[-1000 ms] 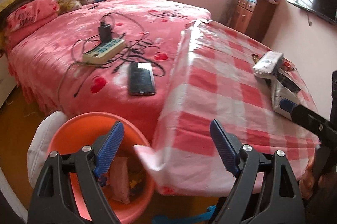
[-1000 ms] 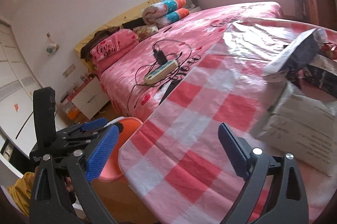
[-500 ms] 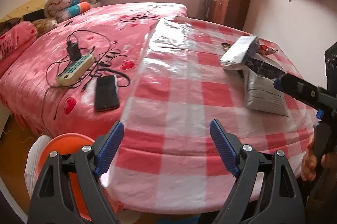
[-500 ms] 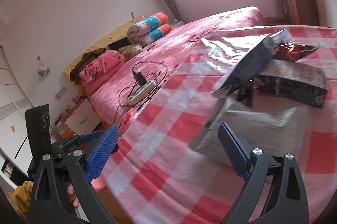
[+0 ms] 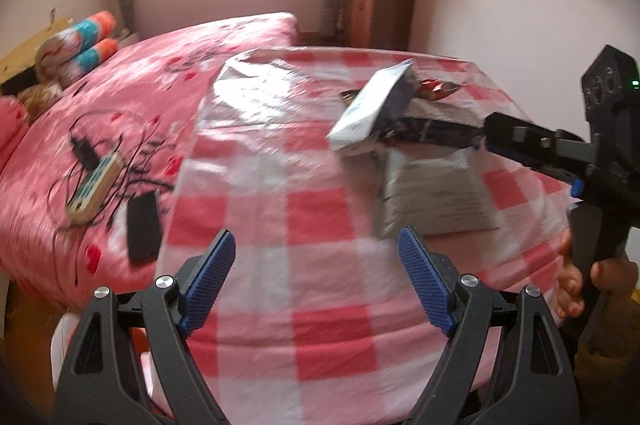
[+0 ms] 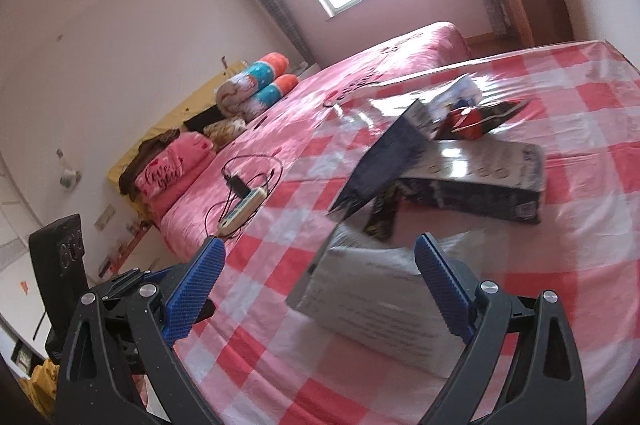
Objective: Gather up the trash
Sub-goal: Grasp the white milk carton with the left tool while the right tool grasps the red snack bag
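Left wrist view: we held left gripper (image 5: 316, 281) spread wide, empty, over checked tablecloth (image 5: 316, 217). Grey plastic package (image 5: 436, 201) lay ahead right, silver pouch (image 5: 372, 109) tilted above it.

Right wrist view: we held right gripper (image 6: 320, 281) spread, grey plastic package (image 6: 376, 301) lying between fingers, not pinched. Dark box (image 6: 480, 181) behind, touching.

Table (image 5: 320, 225): red-and-white check cover; bears white packet (image 6: 376, 305), dark box (image 6: 480, 181), silver-dark wrapper (image 6: 384, 165) (tilted, leaning on the box), red wrapper (image 6: 464, 117)
Bed (image 5: 160, 85): pink spread; bears power strip (image 5: 94, 189) with cables, phone (image 5: 143, 225), rolled quilts (image 5: 76, 45)
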